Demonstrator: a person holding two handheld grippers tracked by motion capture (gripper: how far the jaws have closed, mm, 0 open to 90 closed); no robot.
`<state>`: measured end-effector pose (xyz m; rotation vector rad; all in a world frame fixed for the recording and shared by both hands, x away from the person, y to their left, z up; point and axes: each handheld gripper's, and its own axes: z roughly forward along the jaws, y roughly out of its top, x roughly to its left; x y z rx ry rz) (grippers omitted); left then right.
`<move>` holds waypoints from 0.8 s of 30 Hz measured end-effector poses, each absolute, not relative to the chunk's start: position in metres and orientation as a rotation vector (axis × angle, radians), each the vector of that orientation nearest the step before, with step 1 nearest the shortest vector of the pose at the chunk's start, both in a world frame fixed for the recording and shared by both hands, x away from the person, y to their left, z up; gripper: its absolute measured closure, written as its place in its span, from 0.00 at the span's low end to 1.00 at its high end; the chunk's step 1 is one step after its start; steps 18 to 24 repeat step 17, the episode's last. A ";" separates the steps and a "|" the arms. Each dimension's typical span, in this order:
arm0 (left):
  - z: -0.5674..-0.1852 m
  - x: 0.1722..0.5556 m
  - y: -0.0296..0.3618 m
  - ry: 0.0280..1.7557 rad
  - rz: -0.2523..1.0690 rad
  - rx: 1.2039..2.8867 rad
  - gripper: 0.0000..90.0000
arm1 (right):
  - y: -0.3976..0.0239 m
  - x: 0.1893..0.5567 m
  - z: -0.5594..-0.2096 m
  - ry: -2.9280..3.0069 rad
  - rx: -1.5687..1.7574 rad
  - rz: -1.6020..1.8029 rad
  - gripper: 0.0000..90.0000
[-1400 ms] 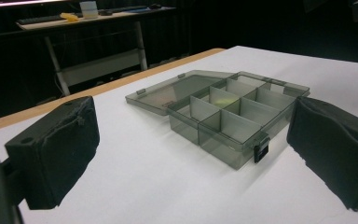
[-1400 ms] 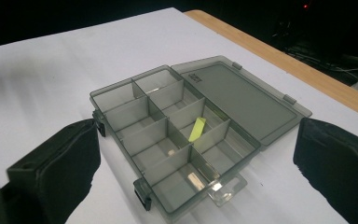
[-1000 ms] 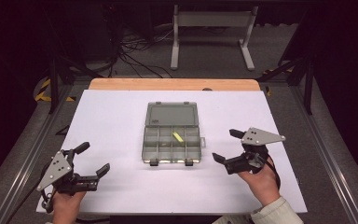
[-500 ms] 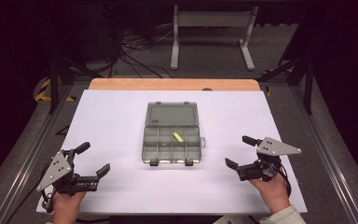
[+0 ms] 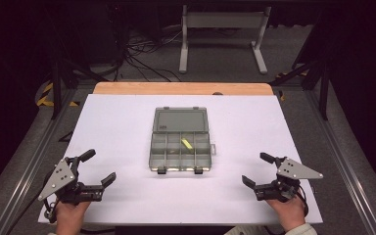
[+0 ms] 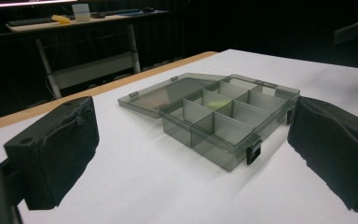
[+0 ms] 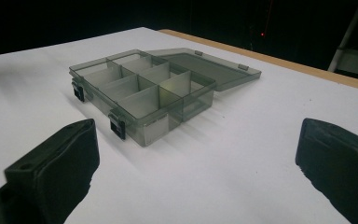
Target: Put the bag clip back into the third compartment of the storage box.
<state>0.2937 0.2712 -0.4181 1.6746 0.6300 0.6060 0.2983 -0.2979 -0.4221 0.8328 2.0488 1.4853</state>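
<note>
- Dark surroundings frame a white table (image 5: 127, 127) with a wooden strip along its far edge; cables and a metal stand (image 5: 220, 36) sit on the floor beyond it.
- At the middle of the table lies a smoky translucent compartment box (image 5: 181, 152), its lid (image 5: 181, 120) swung fully open and lying flat on the far side.
- Inside, thin dividers split the box into small cells; a small yellow-green piece (image 5: 187, 144) lies in one of the inner cells.
- Two dark latches (image 5: 161, 171) hang from the near edge of the box.
- Near the table's left front corner, the left gripper (image 5: 98, 169) is held in a hand, jaws spread wide and holding nothing, well apart from the box.
- Near the right front corner, the right gripper (image 5: 257, 170) is likewise held in a hand, jaws spread apart and holding nothing.
- Both gripper views look between their own jaws toward the box.
</note>
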 end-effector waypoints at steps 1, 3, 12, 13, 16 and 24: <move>-0.419 0.294 0.271 0.627 0.602 1.674 0.03 | -0.300 0.296 -0.427 2.033 0.847 1.491 0.00; -0.419 0.294 0.271 0.632 0.598 1.669 0.03 | -0.301 0.294 -0.429 2.023 0.836 1.480 0.00; -0.423 0.298 0.276 0.639 0.567 1.649 0.03 | -0.299 0.297 -0.441 2.039 0.868 1.441 0.00; -0.423 0.298 0.276 0.639 0.567 1.649 0.03 | -0.299 0.297 -0.440 2.042 0.866 1.435 0.00; -0.424 0.299 0.278 0.643 0.566 1.642 0.03 | -0.298 0.297 -0.440 2.042 0.853 1.435 0.00; -0.424 0.299 0.278 0.644 0.565 1.647 0.03 | -0.298 0.297 -0.439 2.043 0.848 1.434 0.00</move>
